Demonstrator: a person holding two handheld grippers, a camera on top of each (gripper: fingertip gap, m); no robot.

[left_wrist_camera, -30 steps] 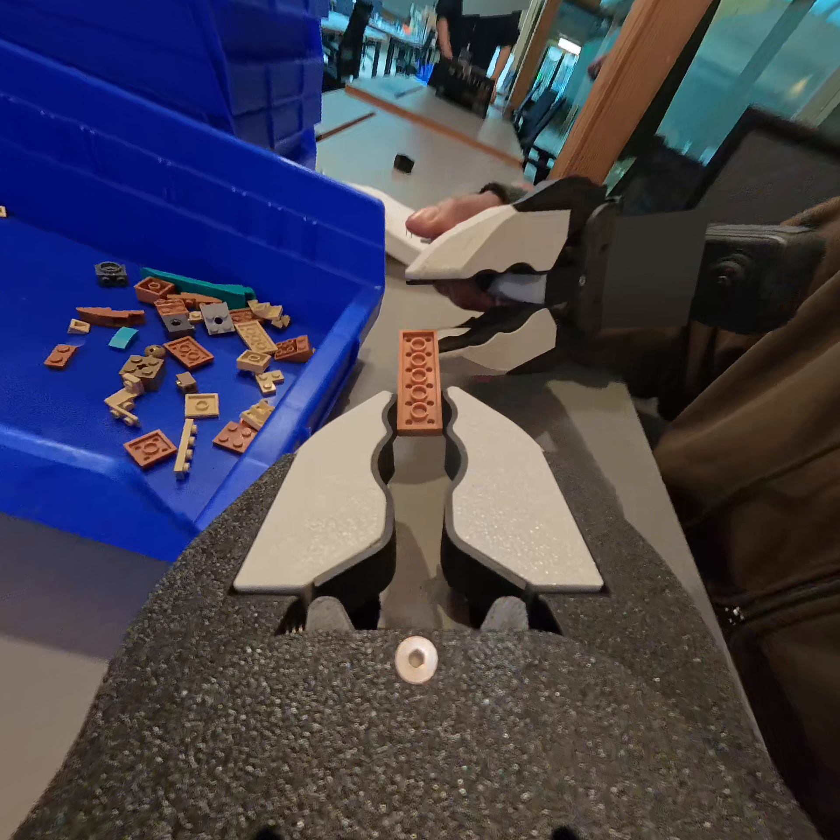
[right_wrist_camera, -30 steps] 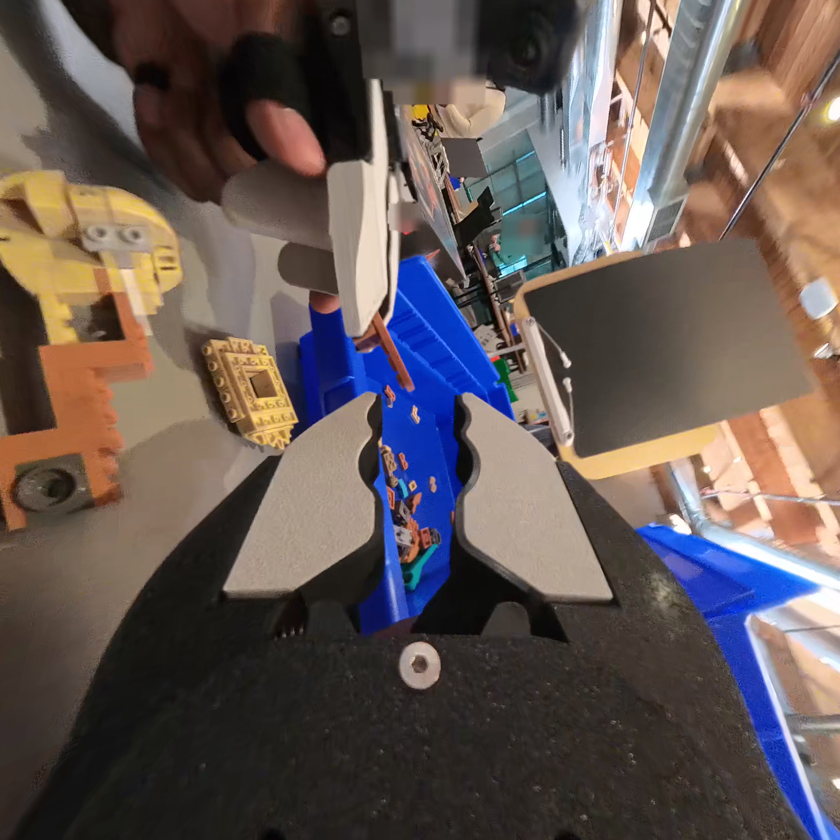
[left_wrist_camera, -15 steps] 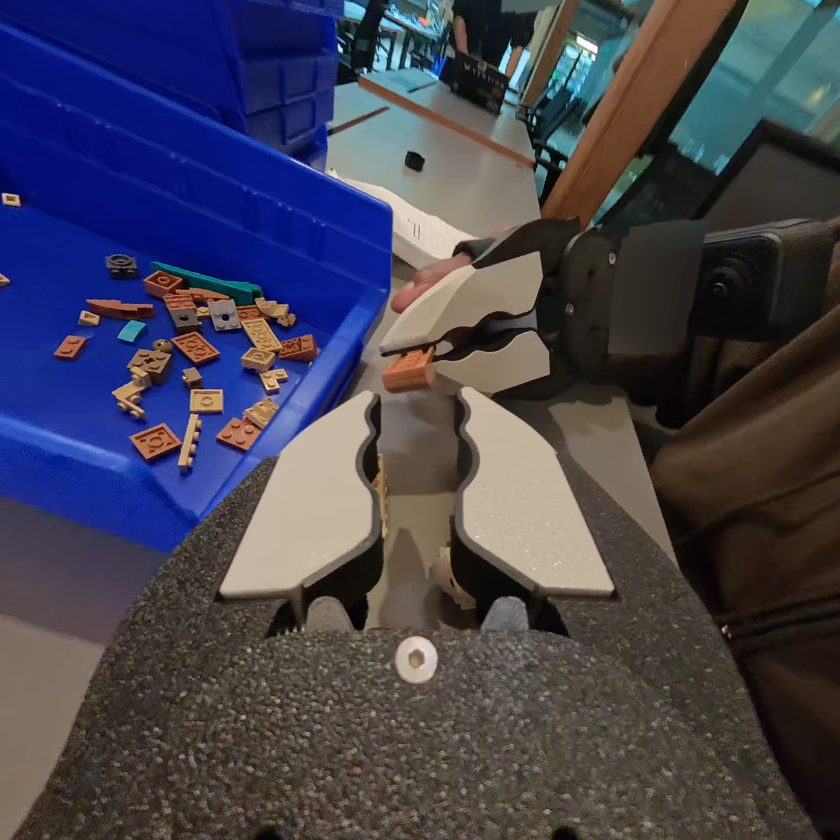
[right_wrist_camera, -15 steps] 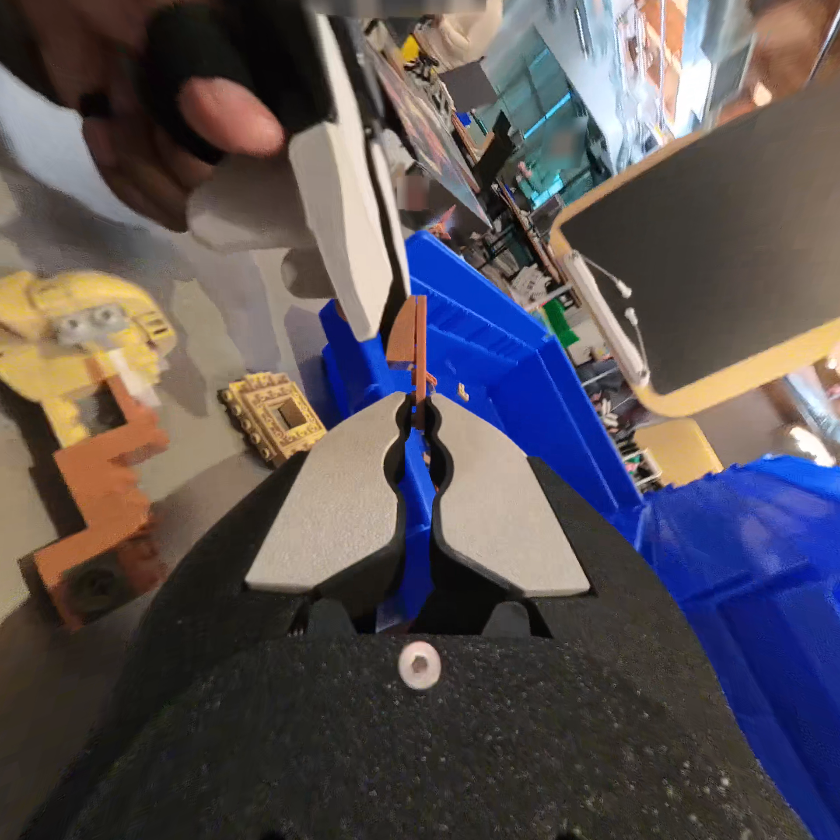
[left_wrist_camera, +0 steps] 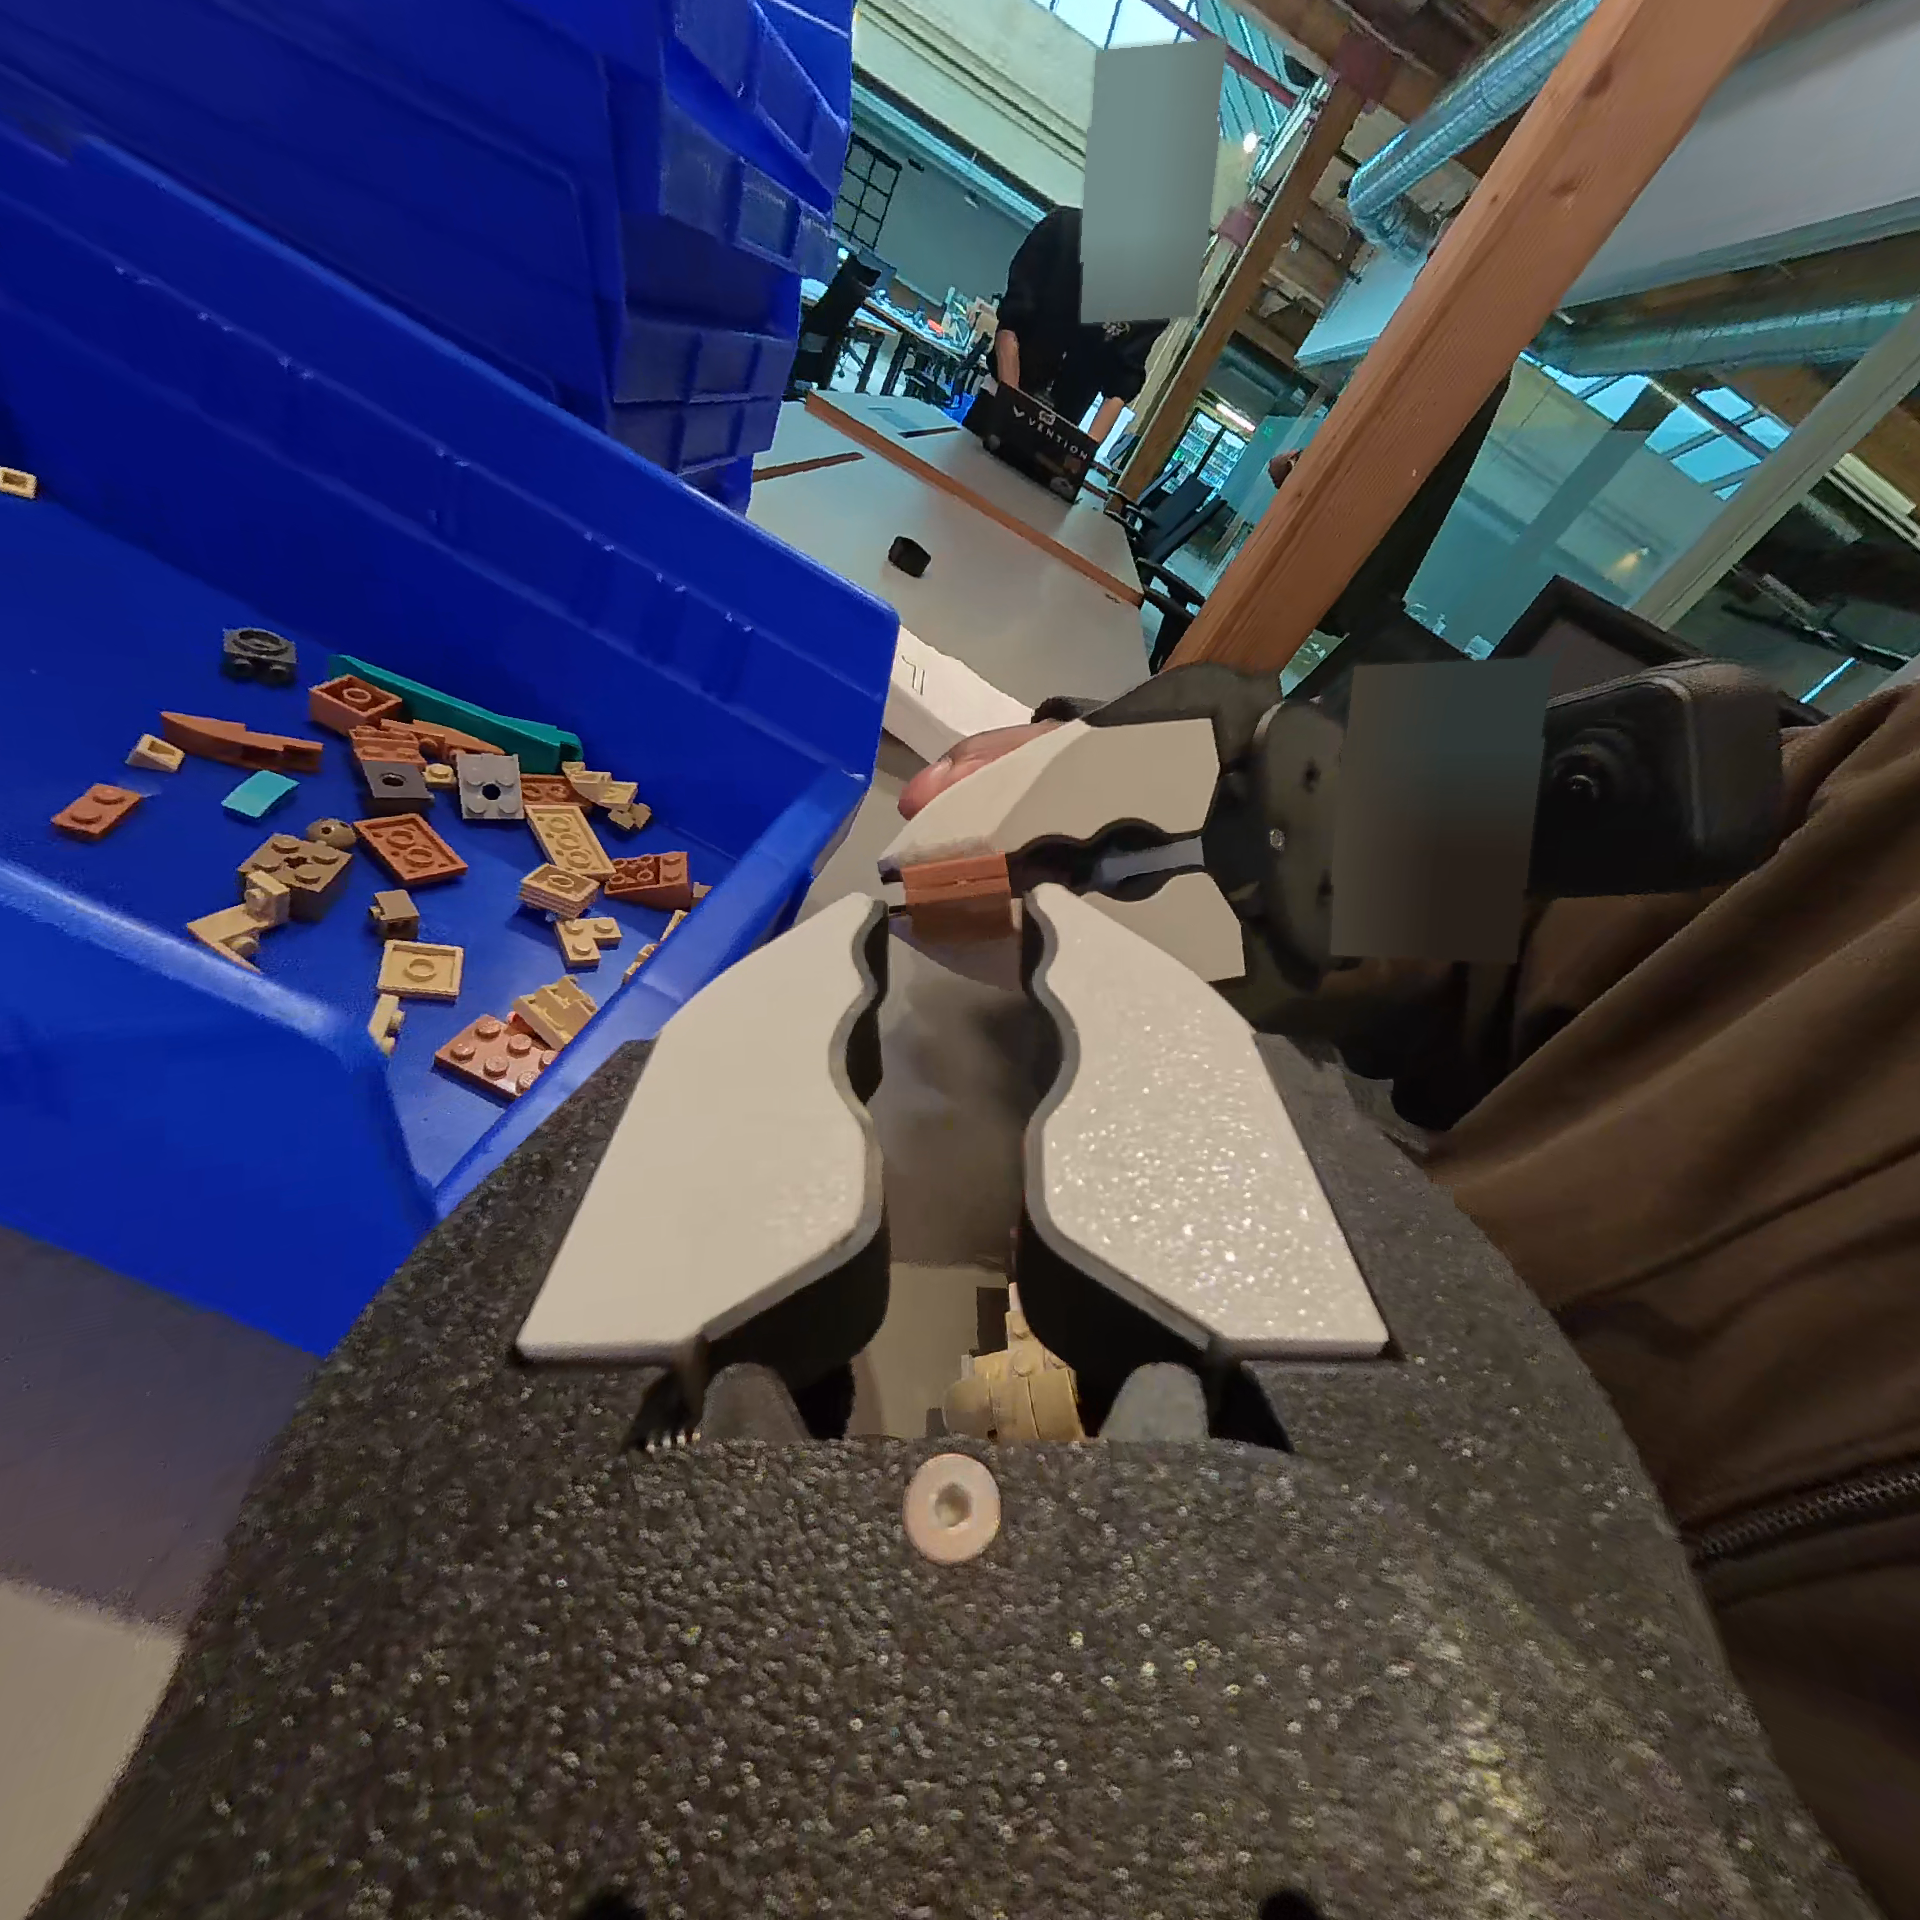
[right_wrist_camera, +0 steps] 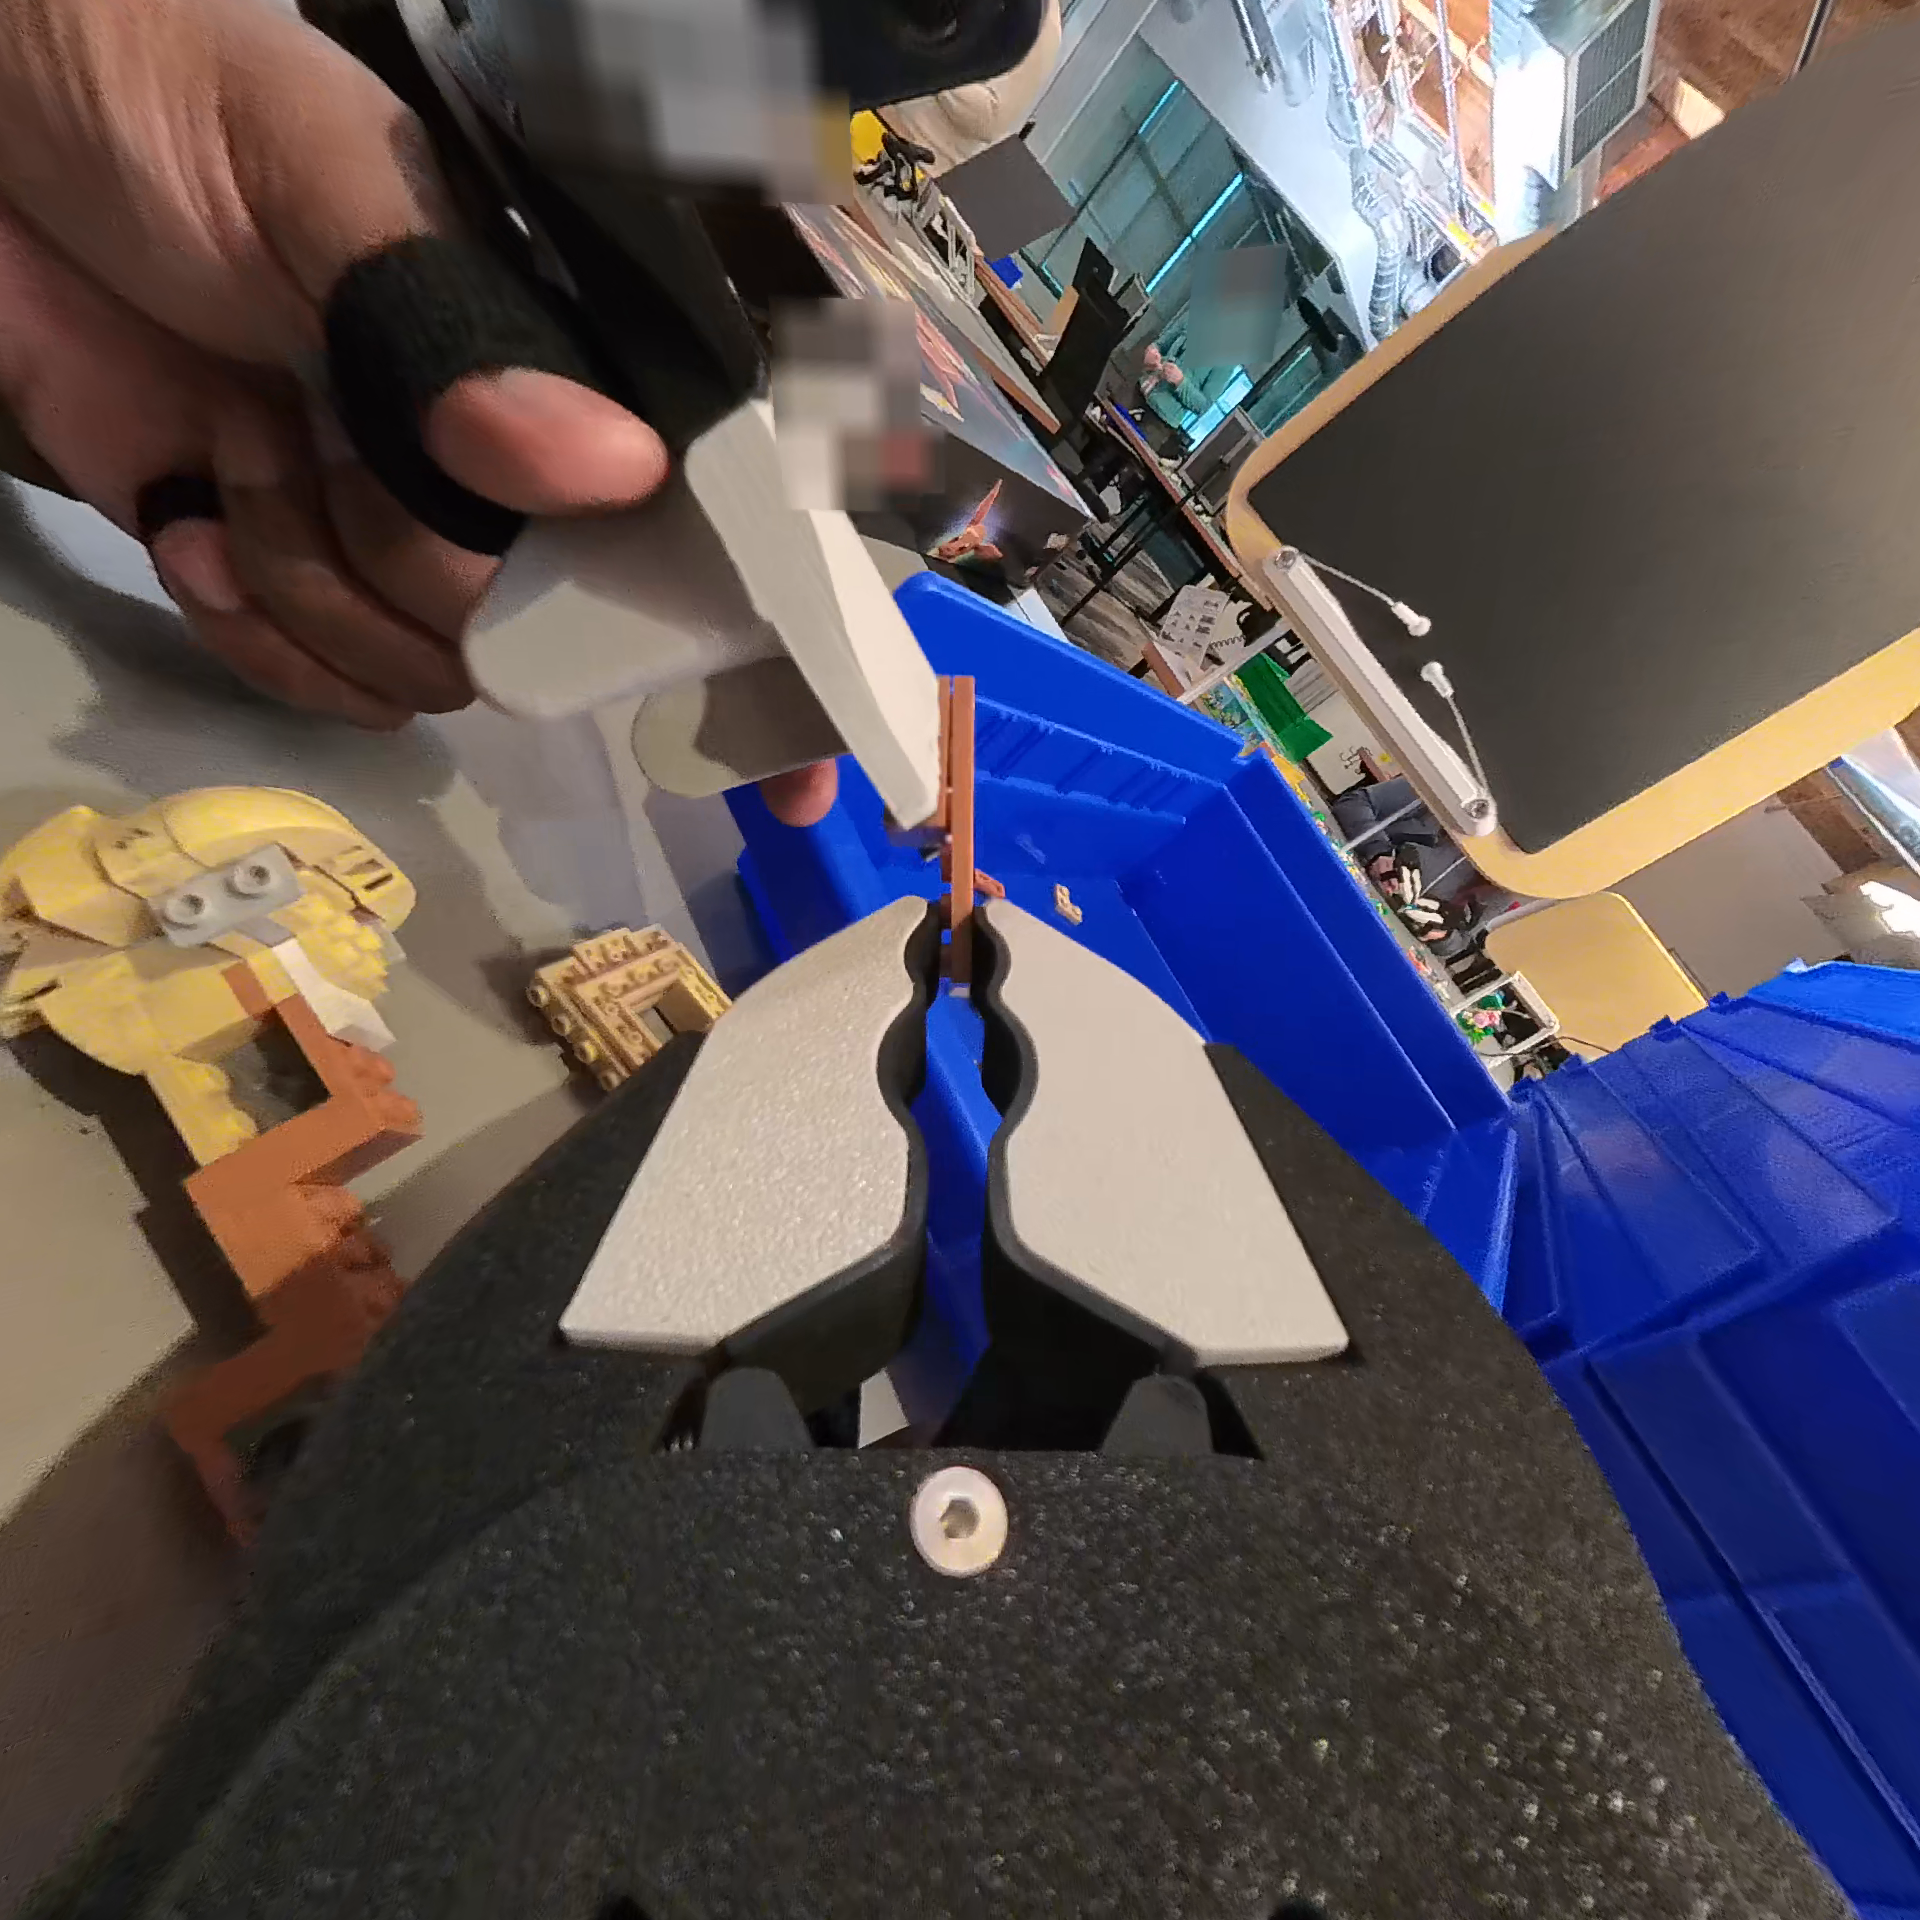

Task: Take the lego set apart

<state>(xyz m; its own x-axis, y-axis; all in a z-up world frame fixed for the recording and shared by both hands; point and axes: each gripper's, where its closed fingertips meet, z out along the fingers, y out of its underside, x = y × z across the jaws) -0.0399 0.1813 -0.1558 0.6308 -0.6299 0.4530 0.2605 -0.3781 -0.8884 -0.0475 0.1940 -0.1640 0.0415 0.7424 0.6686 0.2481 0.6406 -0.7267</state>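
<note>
My right gripper [right_wrist_camera: 958, 925] is shut on a thin brown plate [right_wrist_camera: 962, 810], which I see edge-on sticking out past its tips. In the left wrist view the same plate [left_wrist_camera: 956, 894] is end-on, pinched by the right gripper's fingers [left_wrist_camera: 1060, 790], which come in from the right. My left gripper [left_wrist_camera: 956, 909] is open, its tips on either side of the plate's end. There is a small gap on the left side, so it does not press on the plate. The left gripper's fingers [right_wrist_camera: 831, 665] and the hand holding it show at the upper left of the right wrist view.
A blue bin [left_wrist_camera: 727, 665] of several loose brown, tan and grey bricks stands to the left, with stacked blue bins [left_wrist_camera: 520, 208] behind. A yellow and brown brick model [right_wrist_camera: 208, 935] and a tan square frame [right_wrist_camera: 623, 997] lie on the grey table. A person's brown sleeve [left_wrist_camera: 1662, 1143] is at the right. Both grippers' tips are close together, under 4 cm apart.
A second ago my left gripper held the brown plate and the right was open. The right shut on the plate, the left let go, and the plate now sits end-on between the left's tips.
</note>
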